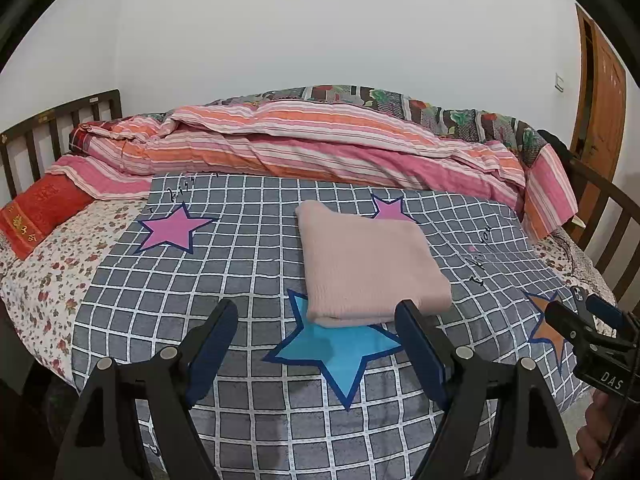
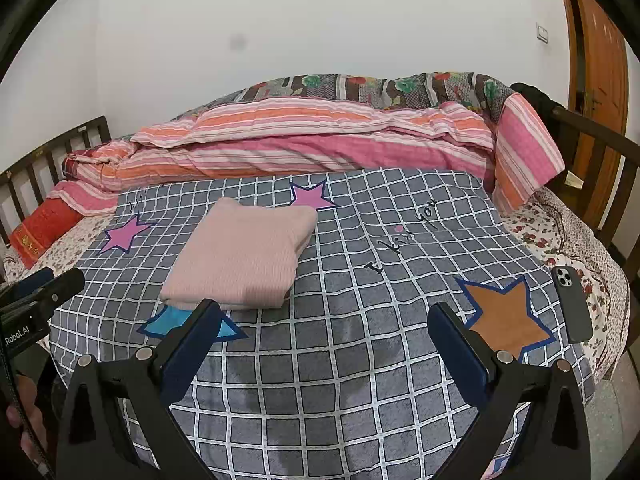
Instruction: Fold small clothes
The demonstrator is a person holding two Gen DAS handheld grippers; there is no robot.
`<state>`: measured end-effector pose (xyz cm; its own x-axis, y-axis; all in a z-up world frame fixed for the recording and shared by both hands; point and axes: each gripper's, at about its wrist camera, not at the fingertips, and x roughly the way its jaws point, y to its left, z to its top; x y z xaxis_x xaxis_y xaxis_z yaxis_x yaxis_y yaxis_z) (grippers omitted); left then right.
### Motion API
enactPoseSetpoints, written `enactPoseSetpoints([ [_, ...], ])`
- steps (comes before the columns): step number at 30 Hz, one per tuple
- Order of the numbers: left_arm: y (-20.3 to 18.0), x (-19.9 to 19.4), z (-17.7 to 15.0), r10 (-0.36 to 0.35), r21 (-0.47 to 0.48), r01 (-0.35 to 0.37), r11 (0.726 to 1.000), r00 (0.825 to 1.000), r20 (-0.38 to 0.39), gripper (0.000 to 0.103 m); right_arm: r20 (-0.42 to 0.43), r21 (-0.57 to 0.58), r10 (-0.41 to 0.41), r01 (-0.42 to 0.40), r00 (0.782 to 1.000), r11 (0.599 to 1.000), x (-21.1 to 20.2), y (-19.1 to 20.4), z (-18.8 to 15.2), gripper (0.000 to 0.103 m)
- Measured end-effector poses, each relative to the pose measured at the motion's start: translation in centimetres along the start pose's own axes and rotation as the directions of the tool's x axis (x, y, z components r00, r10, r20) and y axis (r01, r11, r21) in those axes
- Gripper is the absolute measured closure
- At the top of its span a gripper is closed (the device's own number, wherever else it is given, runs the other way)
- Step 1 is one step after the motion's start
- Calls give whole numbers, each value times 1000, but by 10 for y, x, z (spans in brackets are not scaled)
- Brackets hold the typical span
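Folded pink garment (image 1: 370, 264) lies just beyond open left hand-held gripper (image 1: 316, 320)

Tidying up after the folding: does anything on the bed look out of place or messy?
The pink garment lies neatly folded on the checked sheet. One stray item: a dark phone lies face down near the bed's right edge, on the floral sheet. The striped quilt behind is loosely bunched, not folded.
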<state>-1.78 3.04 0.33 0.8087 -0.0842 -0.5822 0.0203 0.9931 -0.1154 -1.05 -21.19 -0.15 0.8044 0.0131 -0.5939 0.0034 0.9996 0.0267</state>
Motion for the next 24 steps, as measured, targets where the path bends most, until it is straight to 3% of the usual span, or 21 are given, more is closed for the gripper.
enactPoseSetpoints([
  [24, 1, -3, 4, 4, -3, -4, 1000, 1000, 7, 23, 9, 1, 0, 0, 1000, 1000, -4, 0, 3, 2],
])
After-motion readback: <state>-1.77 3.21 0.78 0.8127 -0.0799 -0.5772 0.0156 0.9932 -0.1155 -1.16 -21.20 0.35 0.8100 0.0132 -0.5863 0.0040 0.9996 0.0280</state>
